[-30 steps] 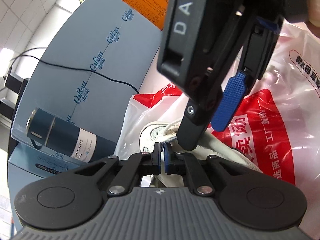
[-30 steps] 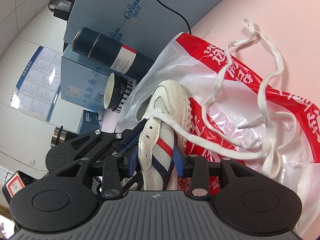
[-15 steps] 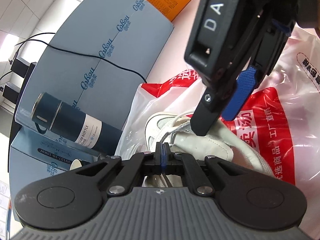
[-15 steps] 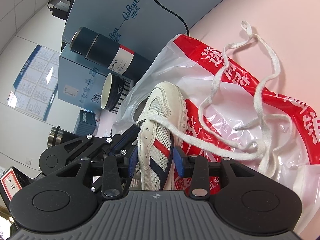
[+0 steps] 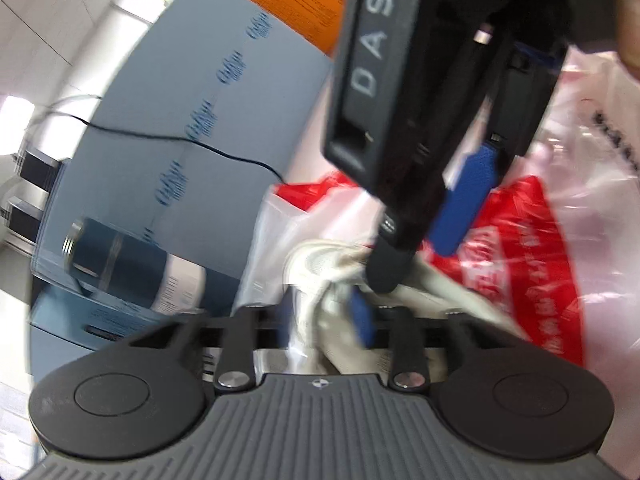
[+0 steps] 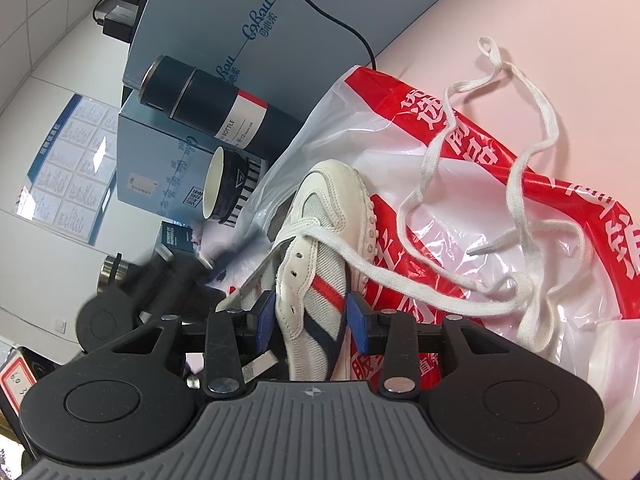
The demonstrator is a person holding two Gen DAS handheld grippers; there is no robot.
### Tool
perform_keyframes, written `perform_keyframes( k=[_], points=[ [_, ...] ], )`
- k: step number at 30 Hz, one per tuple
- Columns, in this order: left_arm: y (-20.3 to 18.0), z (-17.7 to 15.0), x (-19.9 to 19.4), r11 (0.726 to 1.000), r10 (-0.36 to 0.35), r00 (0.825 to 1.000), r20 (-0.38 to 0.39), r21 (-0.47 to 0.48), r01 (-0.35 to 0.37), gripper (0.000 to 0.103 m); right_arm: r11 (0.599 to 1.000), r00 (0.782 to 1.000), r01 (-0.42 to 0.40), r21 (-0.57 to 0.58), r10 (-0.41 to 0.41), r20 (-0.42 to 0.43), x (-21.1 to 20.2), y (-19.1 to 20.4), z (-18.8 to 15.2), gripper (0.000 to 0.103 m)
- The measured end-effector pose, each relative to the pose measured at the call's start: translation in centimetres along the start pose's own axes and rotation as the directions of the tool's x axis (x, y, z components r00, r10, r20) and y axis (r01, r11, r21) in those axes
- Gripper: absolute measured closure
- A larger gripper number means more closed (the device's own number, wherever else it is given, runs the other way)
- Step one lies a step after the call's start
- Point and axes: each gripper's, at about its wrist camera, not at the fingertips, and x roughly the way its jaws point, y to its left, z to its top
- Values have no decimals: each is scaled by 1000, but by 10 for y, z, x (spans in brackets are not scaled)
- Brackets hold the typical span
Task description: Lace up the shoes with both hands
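A white sneaker with red and navy stripes lies on a red and white plastic bag. My right gripper is shut on the sneaker's side. A long white lace runs from the front eyelets and lies loose over the bag. In the blurred left wrist view my left gripper is open just in front of the sneaker's toe, with the right gripper's body above it. The left gripper shows blurred at the left of the right wrist view.
A dark blue bottle lies on light blue boxes behind the shoe. A paper cup lies on its side next to it. A black cable runs over the boxes. The table top is pink.
My left gripper has opened from shut and shifted fast, blurring its view. My right gripper still holds the sneaker, which has barely moved.
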Motion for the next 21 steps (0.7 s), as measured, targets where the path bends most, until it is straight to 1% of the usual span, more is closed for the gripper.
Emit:
perform_keyframes(
  k=[1,2,3,5,6,7,8,9,10,15,16,17,19,21],
  points=[
    [0,0,2,1000,9,1000,1,8,-9,50,1000,1000,0,0,0,1,0,0,0,68],
    [0,0,4,1000,1,1000,2,13,-1,52,1000,1000,0,0,0,2,0,0,0,68],
    [1,0,5,1000,-10,1000,3,14,9,57,1000,1000,0,0,0,3,0,0,0,68],
    [1,-2,7,1000,-25,1000,6,5,25,59,1000,1000,-1,-1,1,2,0,0,0,68],
    [0,-2,7,1000,-28,1000,7,4,28,63,1000,1000,-2,-1,2,1,0,0,0,68],
    [-1,-2,7,1000,-29,1000,9,8,29,74,1000,1000,-2,-3,2,1,0,1,0,68],
    [-2,-3,7,999,-30,1000,10,12,30,82,1000,1000,-2,-5,2,2,0,1,0,68],
    [-3,-3,7,999,-37,999,10,10,37,92,1000,1000,-1,-8,1,2,0,1,0,68],
    [-3,-2,7,999,-48,999,8,-1,48,98,1000,1000,1,-11,-1,1,0,2,0,67],
    [-2,-4,7,997,-55,998,6,-56,55,99,1000,1000,8,-14,-8,4,0,1,1,64],
    [-2,-4,7,997,-55,998,5,-59,55,99,1000,1000,14,-28,-14,1,1,3,1,61],
    [-2,-4,7,997,-55,998,4,-62,55,99,998,1000,25,-50,-25,1,3,6,2,59],
    [-2,-5,8,996,-56,998,1,-66,56,100,990,998,62,-124,-61,13,6,16,4,58],
    [-2,-6,9,996,-58,998,-5,-69,57,100,966,994,104,-238,-99,36,10,28,6,55]
  ],
)
